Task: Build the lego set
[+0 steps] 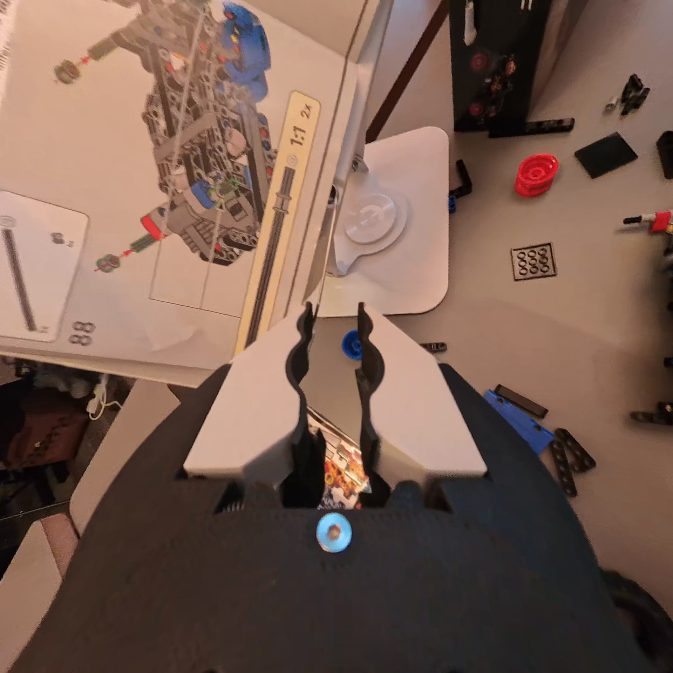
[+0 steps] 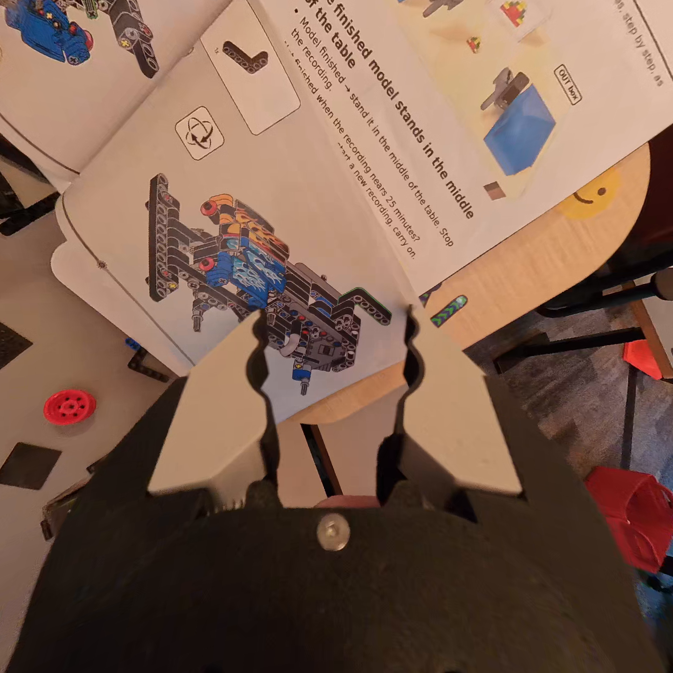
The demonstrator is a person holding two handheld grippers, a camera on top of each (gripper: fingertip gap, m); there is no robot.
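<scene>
**Both grippers idle over the manual, parts waiting**

From my left camera: the open instruction booklet (image 1: 145, 174) stands propped on a white stand (image 1: 408, 225), tilted so I can read it while working. My left gripper (image 1: 335, 309) hangs with jaws apart, holding nothing, 1 finger near the page edge. Right of it, loose lego parts lie spread for picking: a small blue round piece (image 1: 351, 344), a red wheel hub (image 1: 535, 174), a black square plate (image 1: 534, 260). My right gripper (image 2: 335, 315), jaws wide apart and empty, hovers over the booklet page (image 2: 255, 255); I judge I'm checking the step.
</scene>
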